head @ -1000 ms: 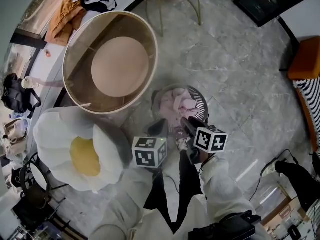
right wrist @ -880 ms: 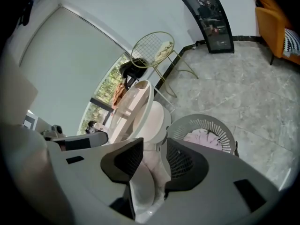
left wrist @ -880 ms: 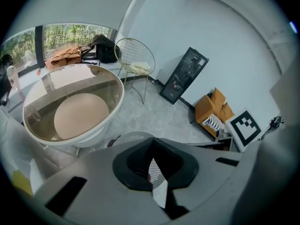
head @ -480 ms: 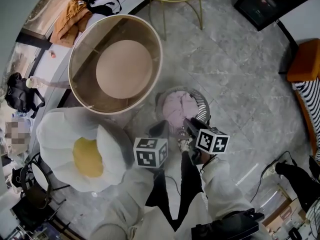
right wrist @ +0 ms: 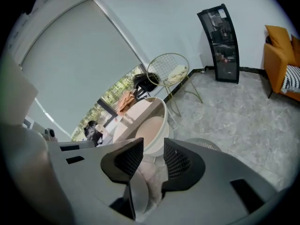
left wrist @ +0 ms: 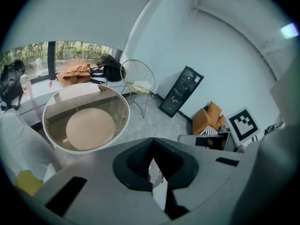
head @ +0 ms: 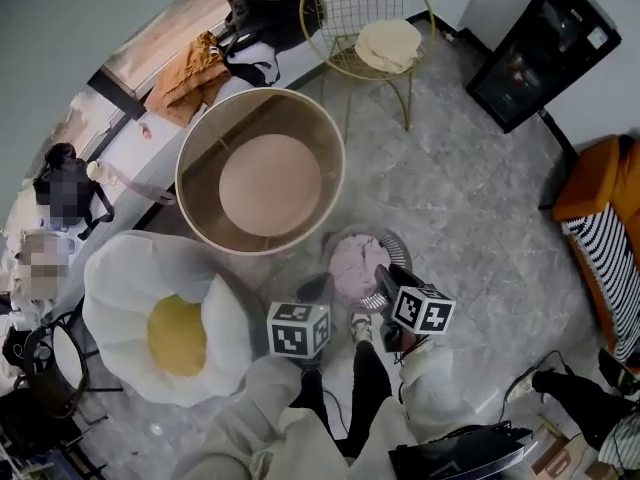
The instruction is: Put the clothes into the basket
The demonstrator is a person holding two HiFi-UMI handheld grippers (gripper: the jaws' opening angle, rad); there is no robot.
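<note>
A small round grey mesh basket [head: 401,249] stands on the marble floor with pale pink clothes [head: 355,266] heaped inside it. My left gripper [head: 320,287] hovers at the basket's left rim, and in the left gripper view [left wrist: 151,144] its dark pads meet at the tips with nothing held. My right gripper [head: 386,274] hangs over the basket's near right rim. In the right gripper view [right wrist: 153,146] a gap stands between its meshed pads. The pink clothes [right wrist: 151,173] show below through that gap, and the basket [right wrist: 204,145] lies under the jaws.
A large round glass-topped table [head: 262,173] stands just behind the basket. An egg-shaped cushion [head: 165,318] lies to the left. A gold wire chair [head: 370,23], a black panel [head: 540,48] and an orange sofa [head: 600,208] ring the floor. The person's legs are below.
Both grippers have lifted up from the basket. The pink clothes, lumpy at first, now lie smoothed down inside it. The head view has swung to show more of the room.
</note>
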